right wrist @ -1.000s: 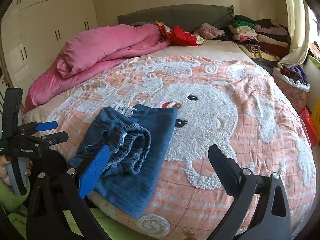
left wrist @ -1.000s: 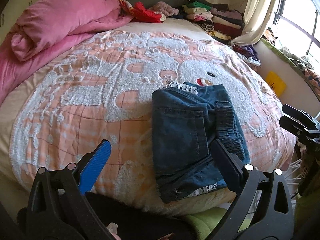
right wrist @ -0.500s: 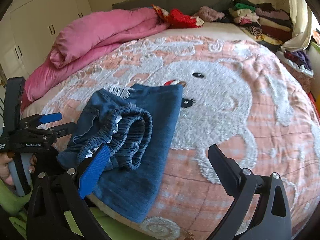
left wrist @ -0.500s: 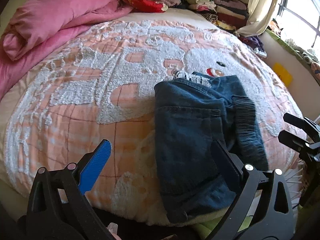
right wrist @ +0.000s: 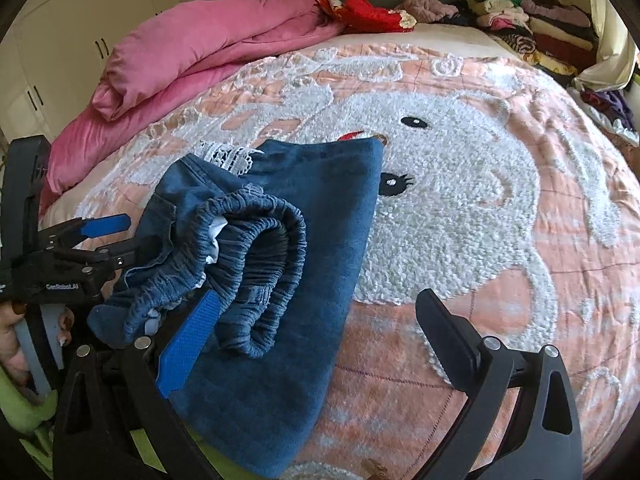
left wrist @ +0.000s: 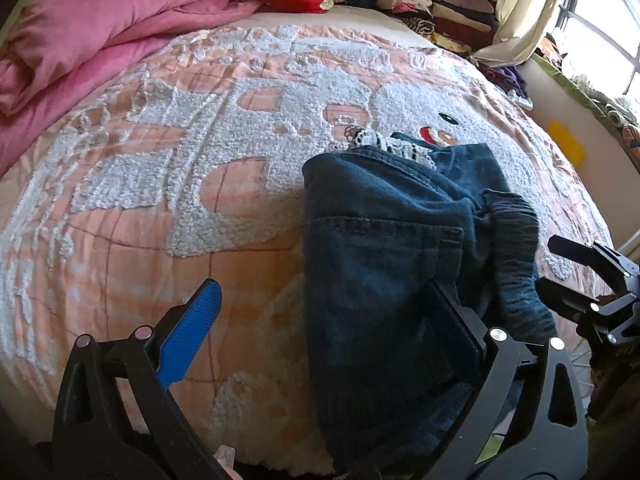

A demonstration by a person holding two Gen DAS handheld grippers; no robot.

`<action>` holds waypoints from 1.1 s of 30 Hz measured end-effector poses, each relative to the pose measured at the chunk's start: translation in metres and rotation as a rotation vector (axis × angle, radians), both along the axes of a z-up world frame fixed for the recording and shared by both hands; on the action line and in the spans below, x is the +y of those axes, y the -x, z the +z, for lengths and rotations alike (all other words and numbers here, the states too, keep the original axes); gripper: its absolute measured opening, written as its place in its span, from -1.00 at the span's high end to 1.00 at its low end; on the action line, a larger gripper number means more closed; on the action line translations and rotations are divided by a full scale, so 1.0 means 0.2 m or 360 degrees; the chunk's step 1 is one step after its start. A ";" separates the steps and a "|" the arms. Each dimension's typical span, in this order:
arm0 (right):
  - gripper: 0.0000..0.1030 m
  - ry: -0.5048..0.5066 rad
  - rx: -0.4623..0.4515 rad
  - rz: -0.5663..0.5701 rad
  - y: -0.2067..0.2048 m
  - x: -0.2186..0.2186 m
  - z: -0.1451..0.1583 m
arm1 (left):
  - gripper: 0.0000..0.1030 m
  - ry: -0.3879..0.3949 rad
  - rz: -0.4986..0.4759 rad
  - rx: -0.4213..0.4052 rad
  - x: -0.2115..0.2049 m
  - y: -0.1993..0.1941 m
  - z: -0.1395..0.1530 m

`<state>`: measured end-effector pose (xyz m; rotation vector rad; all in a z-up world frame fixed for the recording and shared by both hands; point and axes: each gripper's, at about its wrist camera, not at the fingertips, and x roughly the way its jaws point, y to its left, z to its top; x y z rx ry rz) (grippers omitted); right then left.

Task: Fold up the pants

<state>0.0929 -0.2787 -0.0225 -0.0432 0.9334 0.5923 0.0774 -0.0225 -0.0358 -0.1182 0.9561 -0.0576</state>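
Note:
Dark blue denim pants (left wrist: 380, 264) with white lace trim lie folded near the front edge of the bed; in the right wrist view the pants (right wrist: 328, 216) show the elastic waistband bunched on top at the left. My left gripper (left wrist: 320, 304) is open, its right finger over the pants' left part. My right gripper (right wrist: 316, 308) is open, its blue finger (right wrist: 188, 340) at the waistband. Neither holds cloth. Each gripper shows in the other's view: the right gripper (left wrist: 580, 276) beside the pants' right edge, the left gripper (right wrist: 104, 240) at their left edge.
The bed has a peach blanket (left wrist: 180, 168) with a white fluffy bear. A pink duvet (right wrist: 208, 44) is bunched at the far left. Stacked folded clothes (right wrist: 532, 20) and red garments (right wrist: 368, 12) lie at the head. A curtain and window (left wrist: 580, 8) are at right.
Both grippers have moved forward and down toward the pants, which now fill more of each view. Both stay open. The pants have not moved.

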 end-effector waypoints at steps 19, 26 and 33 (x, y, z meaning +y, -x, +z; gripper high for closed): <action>-0.21 -0.0157 0.0104 0.0161 -0.07 0.11 -0.10 | -0.82 -0.0020 -0.0108 0.0035 -0.08 -0.12 -0.08; 0.22 -0.0201 0.0024 0.0223 -0.04 0.13 -0.04 | -0.14 0.0056 -0.0199 -0.0022 -0.13 -0.10 -0.02; 0.28 -0.0192 -0.0094 0.0302 -0.07 0.17 0.08 | 0.00 0.0109 -0.0218 -0.0033 -0.14 -0.15 0.06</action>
